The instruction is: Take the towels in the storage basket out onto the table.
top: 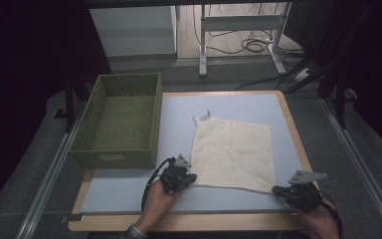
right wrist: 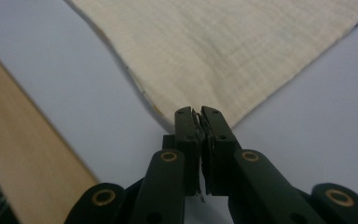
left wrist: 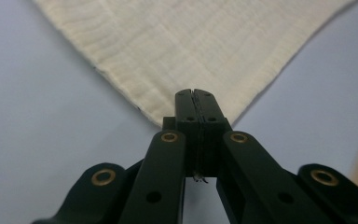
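High view shows our left gripper [top: 189,178] and right gripper [top: 277,190] each clamped tight on a near corner of the cream cloth [top: 233,152], which lies flat on the blue-grey tabletop [top: 129,191]. We note the cloth extends away from both grippers toward the far edge. The green woven basket [top: 121,122] stands to its left, nearer our left gripper.

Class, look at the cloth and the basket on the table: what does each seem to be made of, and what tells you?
Cloth: cream woven fabric, likely cotton, matte; fine grid of threads and a hemmed edge show.
Basket: olive-green woven wicker or plastic strand, unclear which; regular plaited pattern on its walls and floor.
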A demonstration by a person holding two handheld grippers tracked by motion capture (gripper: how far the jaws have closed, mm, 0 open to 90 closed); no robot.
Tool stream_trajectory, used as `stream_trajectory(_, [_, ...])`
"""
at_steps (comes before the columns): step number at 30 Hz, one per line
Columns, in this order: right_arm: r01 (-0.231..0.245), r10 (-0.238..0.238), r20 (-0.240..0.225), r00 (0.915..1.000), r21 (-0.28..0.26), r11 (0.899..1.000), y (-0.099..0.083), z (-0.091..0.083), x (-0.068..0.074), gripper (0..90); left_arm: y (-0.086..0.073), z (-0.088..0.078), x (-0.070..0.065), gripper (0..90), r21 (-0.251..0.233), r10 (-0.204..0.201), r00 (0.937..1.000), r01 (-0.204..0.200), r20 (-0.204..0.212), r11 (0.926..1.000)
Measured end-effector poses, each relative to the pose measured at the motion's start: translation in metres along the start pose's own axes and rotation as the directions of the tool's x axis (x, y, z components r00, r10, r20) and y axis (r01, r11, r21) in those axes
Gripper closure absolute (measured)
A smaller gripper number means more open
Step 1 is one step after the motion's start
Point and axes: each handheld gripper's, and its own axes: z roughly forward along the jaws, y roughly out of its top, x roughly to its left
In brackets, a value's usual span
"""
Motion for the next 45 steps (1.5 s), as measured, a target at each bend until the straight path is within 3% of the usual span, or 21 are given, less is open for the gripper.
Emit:
stream_trajectory(2, [-0.021,0.021,-0.013,0.9997,0.007,1.0,-0.005,-0.006,0.001,85.9,-0.002,-0.001,-0.003,81.3,0.006,0.008,0.9998,-0.009,0.018,0.9999])
stream_trajectory(4, [-0.041,0.041,-0.037,0.9985,-0.003,0.999,-0.008,-0.012,0.0,84.0,0.0,-0.003,-0.002,76.7,-0.008,0.016,0.9999,-0.016,-0.004,0.9998])
stream_trajectory(9, [-0.073,0.071,-0.03,0.997,-0.057,0.996,0.0,-0.014,-0.013,72.2,0.019,-0.001,0.024,61.8,-0.051,-0.005,0.9962,0.001,-0.086,0.9987])
stream_trajectory(15, [-0.083,0.082,-0.024,0.9964,-0.071,0.994,0.01,0.001,-0.028,64.0,0.036,0.012,0.046,53.4,-0.073,-0.011,0.9919,0.002,-0.127,0.9973])
stream_trajectory(18, [-0.087,0.087,-0.012,0.9962,-0.09,0.992,0.019,0.01,-0.039,58.8,0.046,0.019,0.058,50.3,-0.093,-0.022,0.9917,0.01,-0.127,0.9957])
stream_trajectory(23, [-0.059,0.066,0.075,0.995,-0.086,0.995,0.038,0.026,-0.055,52.5,0.068,0.03,0.073,43.7,-0.09,-0.007,0.9838,-0.01,-0.179,0.9959])
stream_trajectory(24, [-0.055,0.064,0.103,0.9927,-0.082,0.995,0.049,0.034,-0.064,50.4,0.072,0.033,0.076,43.7,-0.095,-0.01,0.9834,-0.008,-0.181,0.9954])
stream_trajectory(27, [-0.061,0.071,0.132,0.9887,-0.082,0.995,0.057,0.041,-0.074,47.8,0.085,0.038,0.085,43.8,-0.096,-0.012,0.979,-0.008,-0.204,0.9953])
stream_trajectory(30, [-0.1,0.112,0.143,0.9834,-0.087,0.991,0.069,0.05,-0.09,45.4,0.096,0.043,0.095,45.3,-0.092,-0.006,0.9719,-0.016,-0.235,0.9957])
stream_trajectory(33, [-0.129,0.142,0.135,0.9806,-0.098,0.987,0.08,0.058,-0.105,45.6,0.107,0.047,0.107,49.9,-0.094,-0.034,0.9668,0.01,-0.253,0.9955])
stream_trajectory(40, [-0.141,0.154,0.171,0.9732,-0.085,0.986,0.102,0.071,-0.13,45.9,0.123,0.061,0.135,59.2,-0.082,-0.071,0.9584,0.05,-0.277,0.9954])
stream_trajectory(45, [-0.164,0.178,0.186,0.9662,-0.091,0.982,0.11,0.077,-0.143,60.0,0.127,0.069,0.155,64.1,-0.11,-0.123,0.9557,0.097,-0.267,0.9893])
